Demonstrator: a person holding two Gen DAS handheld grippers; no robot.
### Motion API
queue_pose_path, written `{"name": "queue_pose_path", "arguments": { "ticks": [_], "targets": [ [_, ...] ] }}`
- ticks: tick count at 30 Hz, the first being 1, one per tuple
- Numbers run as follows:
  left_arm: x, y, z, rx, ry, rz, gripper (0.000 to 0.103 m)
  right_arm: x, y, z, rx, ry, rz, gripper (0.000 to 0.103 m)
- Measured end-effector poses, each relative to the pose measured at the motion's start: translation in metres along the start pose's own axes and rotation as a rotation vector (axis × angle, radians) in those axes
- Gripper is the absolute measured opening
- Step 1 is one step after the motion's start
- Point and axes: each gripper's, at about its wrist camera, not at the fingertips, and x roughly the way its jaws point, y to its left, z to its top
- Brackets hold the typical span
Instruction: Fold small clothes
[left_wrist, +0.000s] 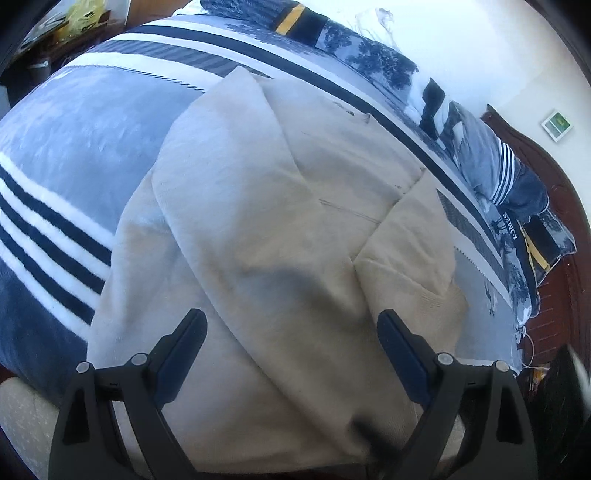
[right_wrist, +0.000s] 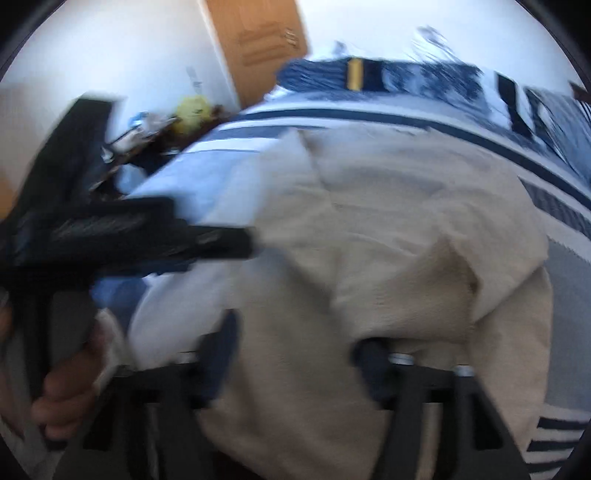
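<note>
Your left gripper (left_wrist: 291, 328) hangs with jaws apart over the cream knitted sweater (left_wrist: 280, 206), centre frame on the blue striped blanket (left_wrist: 66, 155); your right gripper (right_wrist: 295, 343) also gapes. Sleeves look folded; next, probably grip the hem.
</note>
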Motion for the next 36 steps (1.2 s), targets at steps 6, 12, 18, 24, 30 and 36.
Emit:
{"name": "queue_pose_path", "arguments": {
  "ticks": [6, 12, 18, 24, 30, 36],
  "targets": [
    [-0.004, -0.029, -0.005, 0.111, 0.008, 0.034, 0.093, -0.019, -0.028, -0.028, 0.108, 0.035, 0.063, 0.08],
    [0.014, -0.107, -0.027, 0.294, 0.055, 0.006, 0.093, -0.049, -0.13, -0.056, 0.495, -0.016, -0.091, 0.073],
    [0.067, -0.162, -0.061, 0.469, 0.141, 0.006, 0.09, -0.054, -0.184, -0.084, 0.685, -0.039, -0.154, 0.061],
    [0.068, -0.158, -0.066, 0.455, 0.125, 0.07, 0.004, -0.063, -0.198, -0.087, 0.726, -0.076, -0.142, 0.06],
    [-0.011, -0.097, -0.058, 0.252, -0.006, -0.021, 0.004, -0.067, -0.193, -0.083, 0.74, -0.101, -0.022, 0.06],
    [-0.018, -0.02, -0.063, -0.014, 0.071, -0.076, 0.004, -0.054, -0.182, -0.06, 0.72, -0.066, 0.059, 0.06]
  ]
}}
